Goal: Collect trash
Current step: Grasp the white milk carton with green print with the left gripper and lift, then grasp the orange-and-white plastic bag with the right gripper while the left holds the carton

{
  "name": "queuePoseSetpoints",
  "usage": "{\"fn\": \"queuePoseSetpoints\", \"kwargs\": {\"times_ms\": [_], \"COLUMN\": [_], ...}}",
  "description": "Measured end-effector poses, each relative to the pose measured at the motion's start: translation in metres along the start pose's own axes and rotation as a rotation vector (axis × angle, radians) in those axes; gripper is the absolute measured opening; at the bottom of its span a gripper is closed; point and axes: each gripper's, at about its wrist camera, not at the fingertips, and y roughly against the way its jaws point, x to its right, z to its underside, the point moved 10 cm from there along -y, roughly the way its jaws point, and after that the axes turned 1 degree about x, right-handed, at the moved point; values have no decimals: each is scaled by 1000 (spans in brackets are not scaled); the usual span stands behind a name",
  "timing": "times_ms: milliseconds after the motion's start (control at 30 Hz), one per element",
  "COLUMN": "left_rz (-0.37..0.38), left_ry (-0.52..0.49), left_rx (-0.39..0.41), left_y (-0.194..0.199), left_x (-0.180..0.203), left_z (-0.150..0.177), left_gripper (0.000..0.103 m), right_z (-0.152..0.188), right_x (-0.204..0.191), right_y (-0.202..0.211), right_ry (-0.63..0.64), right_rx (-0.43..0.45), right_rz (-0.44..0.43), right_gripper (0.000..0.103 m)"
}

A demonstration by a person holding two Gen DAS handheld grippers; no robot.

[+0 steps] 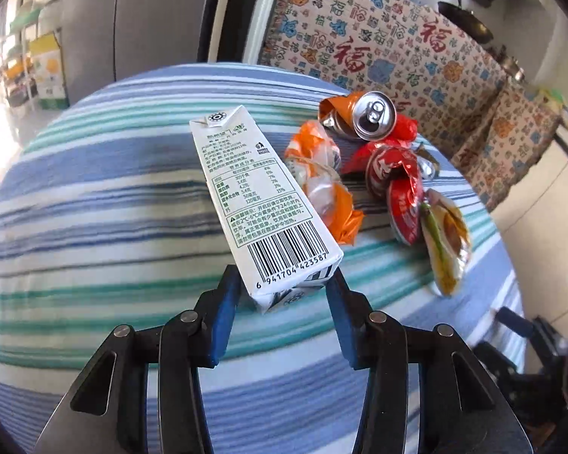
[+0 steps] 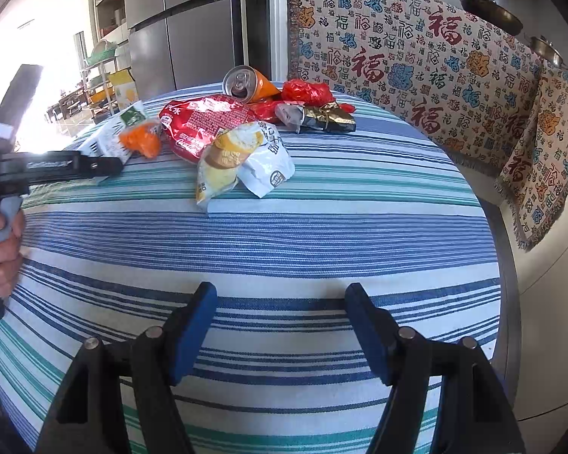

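White milk carton (image 1: 263,204) sat clamped by its base in the left tool (image 1: 284,295), lifted off the striped worktop (image 1: 94,196) near the far-edge litter pile (image 2: 242,128). Right tool (image 2: 280,325) hung apart, empty. Such a low grip could let the carton pivot and slip out.

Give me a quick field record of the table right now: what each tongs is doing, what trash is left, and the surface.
left tongs: shut on carton, lifted end-first off the cloth
right tongs: open, empty, above bare cloth
trash left: can, red wrapper, yellow wrapper, orange wrapper, all in one cluster at the far side
surface: striped cloth
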Motion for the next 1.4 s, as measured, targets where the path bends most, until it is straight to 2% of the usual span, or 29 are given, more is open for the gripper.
{"fn": "queuePoseSetpoints", "kwargs": {"times_ms": [100,200,400,433,500,533,633,700,733,767,800,833,867,1033,1133,1233,1400], "left_rz": [123,160,8,-8,-35,-52,-149,-246,-273,-279,-267,-253,-247,-235,-260,-241,-232], "left_ry": [136,238,191,166,98,52,-109,-184,-204,-213,-211,-203,-201,-182,-168,-132,-99], "left_rx": [-41,-50,-13,-13,-11,-12,-25,-11,-4,-3,-14,-17,-6,-8,5,-4,-18], "left_y": [16,27,37,36,33,29,12,2,0,-3,-5,-5,-2,13,18,18,13], "left_x": [-22,-48,-70,-67,-58,-51,-38,-39,-41,-42,-43,-44,-45,-55,-67,-71,-77], "left_z": [9,10,6,6,5,4,-3,-9,-11,-12,-11,-11,-11,-1,1,-3,-12], "left_gripper": [47,56,80,88,98,99,99,99,95,88,67,53,50,50,50,50,51], "right_z": [0,0,-1,-1,0,0,0,0,-1,-1,-1,-1,-1,0,3,4,-24], "right_x": [0,0,0,0,0,0,0,0,0,0,0,0,0,0,-7,-58,-139], "right_y": [0,0,1,1,1,1,1,2,1,2,2,2,2,1,4,6,-24], "right_ry": [0,1,2,1,2,2,3,3,3,3,3,3,3,2,-38,0,119], "right_rx": [1,1,5,5,5,5,6,9,11,13,12,12,12,11,-36,-67,-107], "right_rz": [0,-2,-2,-2,-2,-3,-3,-5,-6,-7,-7,-6,-7,-6,17,-82,-125], "right_gripper": [72,72,72,72,72,72,72,72,72,72,72,72,72,72,74,74,72]}}
